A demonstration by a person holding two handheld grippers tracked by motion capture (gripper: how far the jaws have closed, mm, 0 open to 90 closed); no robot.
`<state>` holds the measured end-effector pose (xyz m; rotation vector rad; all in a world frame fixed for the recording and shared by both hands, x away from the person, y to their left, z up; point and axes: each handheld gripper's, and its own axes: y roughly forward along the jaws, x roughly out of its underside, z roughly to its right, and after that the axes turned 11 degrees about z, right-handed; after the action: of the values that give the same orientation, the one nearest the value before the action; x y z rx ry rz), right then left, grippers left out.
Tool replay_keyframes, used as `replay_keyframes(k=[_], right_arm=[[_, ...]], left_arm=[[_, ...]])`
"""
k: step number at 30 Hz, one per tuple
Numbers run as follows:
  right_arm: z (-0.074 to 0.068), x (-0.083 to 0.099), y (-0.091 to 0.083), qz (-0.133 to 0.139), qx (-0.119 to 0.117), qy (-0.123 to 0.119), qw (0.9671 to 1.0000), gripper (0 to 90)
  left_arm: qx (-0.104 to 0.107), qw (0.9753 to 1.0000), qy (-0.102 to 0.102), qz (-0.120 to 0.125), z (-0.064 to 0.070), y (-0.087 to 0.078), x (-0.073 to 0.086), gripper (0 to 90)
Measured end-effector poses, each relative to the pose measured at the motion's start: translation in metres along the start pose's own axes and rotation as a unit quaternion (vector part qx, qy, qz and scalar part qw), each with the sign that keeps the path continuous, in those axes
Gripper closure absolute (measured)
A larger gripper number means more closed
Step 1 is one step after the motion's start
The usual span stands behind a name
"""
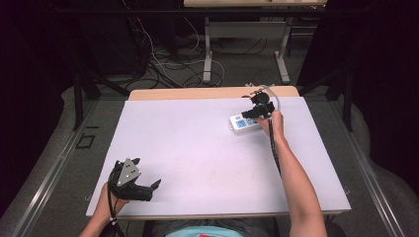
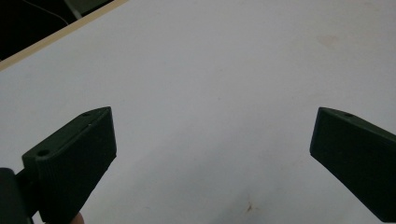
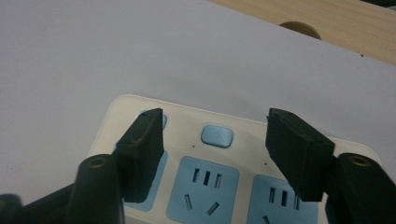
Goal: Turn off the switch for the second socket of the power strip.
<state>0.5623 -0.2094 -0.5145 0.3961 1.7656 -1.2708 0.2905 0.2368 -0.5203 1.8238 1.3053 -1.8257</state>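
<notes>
While right gripper hovers over white power strip at far right of white table sheet, high view: strip lying flat, just short of wooden table edge; person's right hand behind the tool, cable trailing back along forearm. Left gripper parked near front left corner, well apart from strip, jaws spread, nothing between them, grey plate on top. Floor beyond table: tangle of cables and legs of a second desk; none of it within working reach. Left gripper view: both black jaws wide, bare sheet ahead, faint brown speck on it, strip of wooden edge at upper left. Idle, no obstruction. Right gripper view: jaws moderately open, empty, straddling the strip's small blue switch button; left jaw over leftmost socket panel and a second button, middle blue socket between jaws, right blue socket partly under right jaw. Contact with strip surface: cannot tell. Judged step: pressing or grasping at the switch. Advice: lower straight, one jaw tip centred on button, or close gently across strip body without dragging; keep strip from sliding on smooth sheet. Round cable hole in wood beyond; nothing blocking approach.
</notes>
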Motion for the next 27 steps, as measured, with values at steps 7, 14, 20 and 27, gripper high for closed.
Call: replay_keyframes(k=[7, 14, 20, 27], right_arm=[[-0.004, -0.005, -0.018, 0.007, -0.045, 0.002, 0.9990, 11.3], [-0.009, -0.002, -0.032, -0.001, -0.081, -0.014, 0.9966, 0.0], [-0.012, 0.003, -0.043, 0.001, -0.089, -0.025, 0.9957, 0.0], [-0.017, 0.010, -0.057, 0.009, -0.098, -0.029, 0.9947, 0.0]], left_arm=[[0.000, 1.0000, 0.002, -0.001, 0.000, -0.001, 0.000, 0.2], [-0.003, 1.0000, 0.001, 0.001, 0.001, -0.001, 0.000, 0.2], [-0.001, 1.0000, 0.000, -0.001, 0.001, 0.000, 0.000, 0.1], [-0.002, 1.0000, 0.000, -0.001, 0.001, -0.001, 0.000, 0.1]])
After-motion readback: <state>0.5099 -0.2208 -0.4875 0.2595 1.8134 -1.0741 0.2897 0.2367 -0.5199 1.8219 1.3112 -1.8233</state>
